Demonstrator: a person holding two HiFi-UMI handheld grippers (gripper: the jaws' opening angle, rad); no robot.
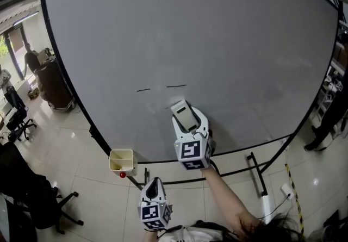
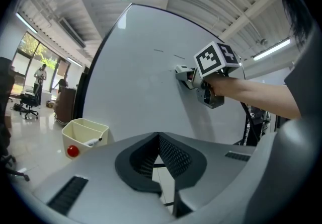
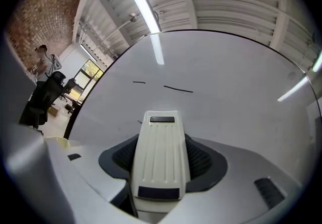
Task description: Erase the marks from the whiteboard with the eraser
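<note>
**Item: whiteboard clean-up, status entry**

- **Progress (judged):** Late stage. Nearly all of the whiteboard [image 1: 228,45] reads blank grey-white. What is left is two short dark marks [image 3: 178,88], thin near-level dashes side by side. The longer one is ahead of the right fingers [image 3: 204,160], just past the eraser's front end. The shorter one lies ahead and to their left. A tiny speck sits beside the eraser's front left corner, too small to identify. Wiping both dashes looks like all that remains.
- **Eraser [image 1: 185,116]:** Cream-white plastic block with a ribbed back and a dark rectangular inset at each end. It lies lengthwise between the right fingers, pinched on both long sides, with its front end protruding past the fingertips toward the board. The left gripper view shows that end at or very near the board surface, but contact cannot be confirmed.
- **Right gripper [image 1: 190,126]:** Clamped on the eraser and held up to the board, just below the dashes.
- **Left gripper [image 1: 154,185]:** Fingers [image 2: 173,155] pressed together at the tips with nothing between them. It is held low, well apart from the board and the marks, and plays no part in the wipe.
- **Sundry:** A cream bin [image 2: 84,135] sits ahead and to the left of the left fingers, at the board's lower edge. It holds a marker [image 2: 93,141], and a red round thing [image 2: 73,151] shows on its front.
</note>
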